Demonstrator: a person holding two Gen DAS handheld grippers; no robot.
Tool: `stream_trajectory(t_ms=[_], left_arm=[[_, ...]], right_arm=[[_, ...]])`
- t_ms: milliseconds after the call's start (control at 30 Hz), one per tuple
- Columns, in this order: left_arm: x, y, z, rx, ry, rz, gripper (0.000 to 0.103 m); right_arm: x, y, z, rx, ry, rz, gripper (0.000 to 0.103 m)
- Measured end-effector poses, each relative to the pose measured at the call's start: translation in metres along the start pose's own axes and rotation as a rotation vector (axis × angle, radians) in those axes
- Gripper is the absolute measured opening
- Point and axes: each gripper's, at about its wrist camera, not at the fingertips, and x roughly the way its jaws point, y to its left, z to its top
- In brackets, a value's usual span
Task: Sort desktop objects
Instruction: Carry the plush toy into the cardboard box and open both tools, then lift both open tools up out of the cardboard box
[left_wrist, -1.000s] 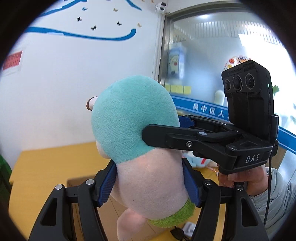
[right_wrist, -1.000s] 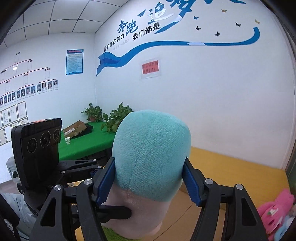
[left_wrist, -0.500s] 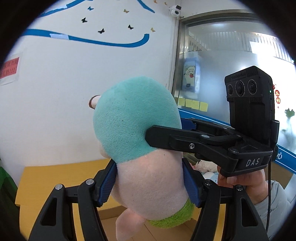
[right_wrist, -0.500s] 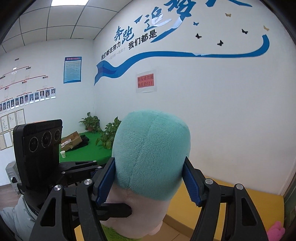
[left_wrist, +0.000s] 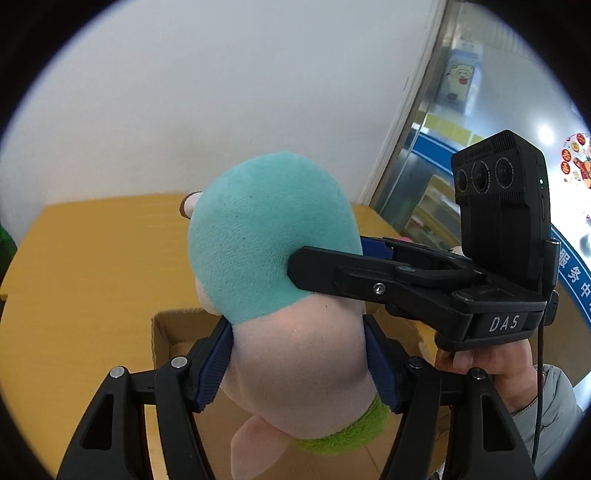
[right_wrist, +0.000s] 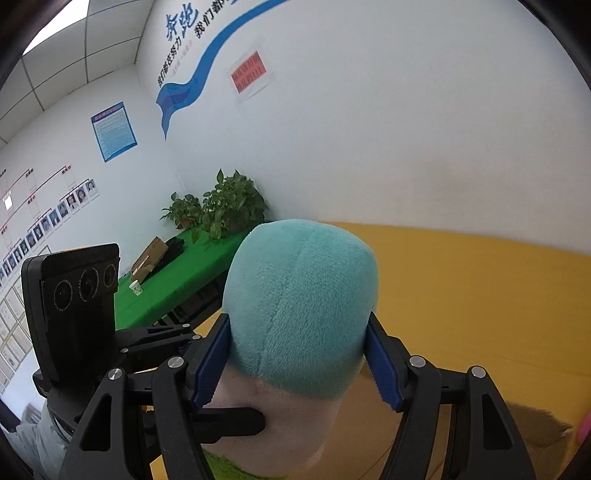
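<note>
A plush toy (left_wrist: 273, 251) with a teal head, a pink body and a green fringe hangs in the air between both grippers. My left gripper (left_wrist: 299, 363) is shut on its pink body, with the blue pads (left_wrist: 216, 365) pressed into both flanks. In the right wrist view my right gripper (right_wrist: 295, 363) is shut on the teal head (right_wrist: 299, 295). In the left wrist view it comes in from the right, with a hand (left_wrist: 491, 365) on its handle. An open cardboard box (left_wrist: 162, 332) lies just below the toy.
A yellow table (left_wrist: 92, 258) runs along the white wall under the box. A green table (right_wrist: 166, 288) with potted plants (right_wrist: 229, 203), a carton and a cup stands to the left. Something pink (right_wrist: 583, 428) shows at the right edge. A glass partition (left_wrist: 443, 129) stands at the right.
Both grippers have come down and swung sideways with the plush toy still held. The yellow table and the cardboard box now fill more of the view below it.
</note>
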Motion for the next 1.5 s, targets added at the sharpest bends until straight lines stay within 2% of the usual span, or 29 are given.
stream_trajectory(t_ms=[167,300,433,500,533,667,867,1000,1033,1067,1100,1200,1233,1267,1333,1400,1500], left_arm=[[0.055,0.041,-0.03,-0.09,0.153,0.028,0.067],[0.083,0.062,-0.045,-0.146,0.226,0.039,0.067],[0.095,0.068,-0.047,-0.167,0.285,0.065,0.067],[0.104,0.067,-0.033,-0.201,0.321,0.062,0.068],[0.099,0.082,-0.041,-0.21,0.325,0.066,0.069],[0.084,0.087,-0.039,-0.233,0.309,0.051,0.07],[0.03,0.075,-0.056,-0.149,0.251,0.1,0.069],[0.009,0.072,-0.095,-0.131,0.284,0.098,0.069],[0.01,0.087,-0.108,-0.122,0.296,0.093,0.069],[0.006,0.081,-0.111,-0.082,0.266,0.112,0.069],[0.001,0.076,-0.118,-0.067,0.272,0.117,0.069],[-0.016,0.067,-0.137,-0.082,0.282,0.12,0.069],[-0.024,0.069,-0.154,-0.088,0.278,0.119,0.069],[-0.039,0.077,-0.184,-0.09,0.276,0.119,0.069],[-0.032,0.078,-0.189,-0.13,0.305,0.087,0.069],[-0.032,0.07,-0.188,-0.11,0.282,0.116,0.069],[-0.04,0.066,-0.197,-0.121,0.265,0.113,0.069]], right_arm=[[0.072,-0.046,-0.05,0.122,0.098,0.027,0.067],[0.114,-0.069,-0.078,0.189,0.165,0.023,0.067],[0.134,-0.082,-0.09,0.233,0.183,0.037,0.067],[0.143,-0.086,-0.098,0.25,0.204,0.04,0.067],[0.146,-0.087,-0.1,0.259,0.213,0.037,0.067],[0.153,-0.086,-0.103,0.278,0.214,0.017,0.066],[0.15,-0.083,-0.093,0.296,0.221,-0.07,0.066],[0.152,-0.086,-0.085,0.345,0.195,-0.114,0.066],[0.154,-0.086,-0.087,0.354,0.187,-0.116,0.067],[0.155,-0.085,-0.087,0.357,0.177,-0.122,0.07],[0.155,-0.084,-0.087,0.362,0.169,-0.13,0.074],[0.152,-0.081,-0.086,0.373,0.187,-0.134,0.08],[0.148,-0.079,-0.085,0.371,0.2,-0.131,0.08],[0.139,-0.075,-0.083,0.362,0.207,-0.127,0.08],[0.111,-0.064,-0.075,0.325,0.187,-0.112,0.085],[0.076,-0.054,-0.072,0.324,0.153,-0.112,0.095],[0.011,-0.032,-0.069,0.327,0.069,-0.045,0.103]])
